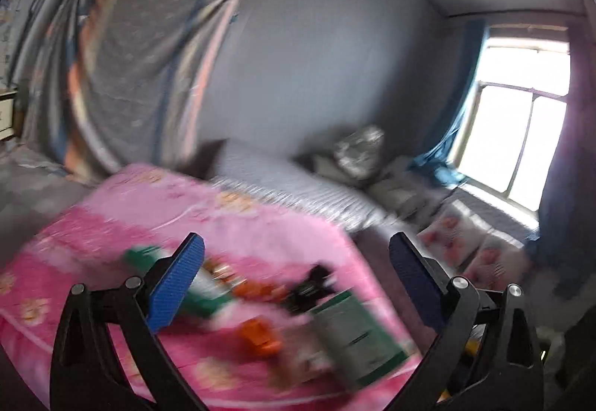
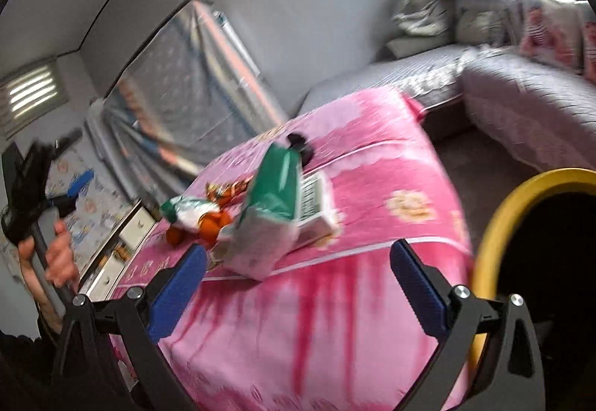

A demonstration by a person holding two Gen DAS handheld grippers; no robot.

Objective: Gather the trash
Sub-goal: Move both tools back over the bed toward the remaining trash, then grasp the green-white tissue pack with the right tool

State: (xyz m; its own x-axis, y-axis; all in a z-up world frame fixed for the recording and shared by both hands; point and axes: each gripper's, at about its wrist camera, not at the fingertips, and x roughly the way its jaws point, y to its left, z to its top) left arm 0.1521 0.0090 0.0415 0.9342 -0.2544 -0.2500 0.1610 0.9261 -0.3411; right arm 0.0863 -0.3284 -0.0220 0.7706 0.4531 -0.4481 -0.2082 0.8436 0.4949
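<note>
Tools are seen spread wide, nothing held: right tool (image 2: 298, 264), left tool (image 1: 296, 256). Just beyond, trash is heaped on the pink-covered table (image 2: 391, 165): a green-and-white carton (image 2: 277, 202), a wrapper (image 2: 186, 211), orange pieces (image 2: 208, 224), a black item (image 2: 301, 146). A yellow-rimmed bin (image 2: 495, 221) is seen beside the table. A grey sofa (image 2: 421, 75) lies beyond.

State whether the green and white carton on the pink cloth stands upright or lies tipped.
Tipped: the green and white carton lies slanted on the pink cloth, barcode side showing.
</note>
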